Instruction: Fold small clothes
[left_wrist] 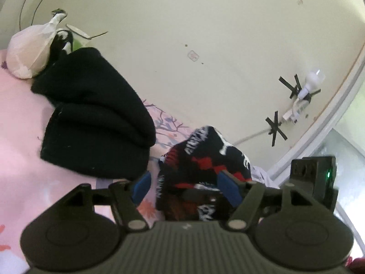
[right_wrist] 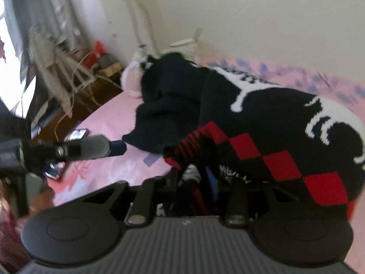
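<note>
A black knit garment with red checks and white lettering [left_wrist: 205,159] hangs bunched above the pink bedsheet [left_wrist: 20,118]. My left gripper [left_wrist: 184,185] is open, its blue pads on either side of the garment's lower edge. In the right wrist view the same garment [right_wrist: 273,137] drapes over my right gripper [right_wrist: 194,178], which is shut on its edge. The left gripper [right_wrist: 114,148] shows at the left of that view. A folded plain black knit piece [left_wrist: 95,118] lies on the sheet to the left, and also shows in the right wrist view [right_wrist: 168,100].
A white plastic bag [left_wrist: 29,50] sits at the head of the bed by the cream wall [left_wrist: 205,22]. A phone [right_wrist: 76,134] lies at the bed's edge. A drying rack and cables [right_wrist: 68,68] stand on the floor to the left.
</note>
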The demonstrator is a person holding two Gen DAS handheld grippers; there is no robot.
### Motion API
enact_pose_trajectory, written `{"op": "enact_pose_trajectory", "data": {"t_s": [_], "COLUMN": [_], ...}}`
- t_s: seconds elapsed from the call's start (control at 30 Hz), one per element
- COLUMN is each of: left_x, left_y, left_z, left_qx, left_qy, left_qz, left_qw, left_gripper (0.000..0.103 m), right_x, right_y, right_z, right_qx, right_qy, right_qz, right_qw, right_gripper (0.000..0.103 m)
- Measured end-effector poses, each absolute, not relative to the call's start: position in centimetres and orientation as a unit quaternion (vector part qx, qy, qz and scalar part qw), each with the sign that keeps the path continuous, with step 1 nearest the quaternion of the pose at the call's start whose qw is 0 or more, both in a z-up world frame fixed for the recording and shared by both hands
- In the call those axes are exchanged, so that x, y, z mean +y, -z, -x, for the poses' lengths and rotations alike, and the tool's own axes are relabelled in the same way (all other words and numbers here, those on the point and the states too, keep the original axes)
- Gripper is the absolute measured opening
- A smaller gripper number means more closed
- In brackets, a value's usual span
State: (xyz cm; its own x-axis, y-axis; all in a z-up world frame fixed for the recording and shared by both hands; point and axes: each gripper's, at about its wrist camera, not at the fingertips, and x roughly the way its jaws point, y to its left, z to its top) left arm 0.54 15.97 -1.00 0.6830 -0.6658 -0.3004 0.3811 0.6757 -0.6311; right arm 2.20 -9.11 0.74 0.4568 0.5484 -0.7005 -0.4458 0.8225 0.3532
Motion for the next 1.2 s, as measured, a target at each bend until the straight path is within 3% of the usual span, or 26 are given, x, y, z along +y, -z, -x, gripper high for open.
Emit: {"op": "enact_pose_trajectory", "data": {"t_s": [0.07,0.1,0.3,0.43,0.5,0.57,0.63,0.8,0.87,1.07,1.17,1.2], "left_x": [15.4,15.2,13.2,11.2,9.5,8.0,6.9,8.3,9.0,9.6,9.4,9.4], "left_y": [0.9,1.0,-0.6,-1.3,-1.4,-1.0,-0.1,1.7,2.3,2.9,2.1,1.8], "left_z": [-0.7,-0.6,0.0,0.3,0.4,0.0,-0.9,-1.1,-1.1,-1.3,-1.1,-0.8], "left_qx": [0.262,0.261,0.231,0.227,0.234,0.250,0.286,0.334,0.346,0.356,0.353,0.347], "left_qy": [0.306,0.312,0.351,0.368,0.353,0.330,0.323,0.294,0.273,0.264,0.247,0.240], "left_qz": [0.271,0.269,0.255,0.218,0.186,0.148,0.129,0.129,0.127,0.137,0.125,0.126], "left_qw": [0.874,0.873,0.871,0.875,0.887,0.898,0.893,0.886,0.889,0.886,0.894,0.898], "left_gripper": [0.069,0.070,0.076,0.076,0.075,0.058,0.016,0.011,0.008,0.010,0.035,0.055], "right_x": [-9.3,-10.0,-15.4,-18.7,-19.5,-18.9,-18.1,-14.5,-12.3,-11.7,-12.1,-12.5], "right_y": [-1.1,-1.5,-6.6,-9.2,-9.1,-8.0,-6.5,-0.7,1.3,1.2,0.7,0.3], "right_z": [-2.0,-1.8,1.2,1.2,-0.2,-2.1,-4.3,-9.6,-9.6,-8.4,-7.4,-7.0], "right_qx": [0.426,0.422,0.363,0.314,0.315,0.330,0.353,0.448,0.437,0.414,0.381,0.366], "right_qy": [-0.320,-0.337,-0.356,-0.315,-0.286,-0.266,-0.258,-0.235,-0.226,-0.204,-0.200,-0.201], "right_qz": [-0.077,-0.094,-0.104,-0.096,-0.102,-0.088,-0.072,-0.019,0.045,0.060,0.054,0.044], "right_qw": [0.843,0.837,0.855,0.890,0.899,0.901,0.896,0.863,0.870,0.885,0.901,0.908], "right_gripper": [0.064,0.066,0.055,0.054,0.048,0.039,0.037,0.039,0.045,0.046,0.056,0.061]}}
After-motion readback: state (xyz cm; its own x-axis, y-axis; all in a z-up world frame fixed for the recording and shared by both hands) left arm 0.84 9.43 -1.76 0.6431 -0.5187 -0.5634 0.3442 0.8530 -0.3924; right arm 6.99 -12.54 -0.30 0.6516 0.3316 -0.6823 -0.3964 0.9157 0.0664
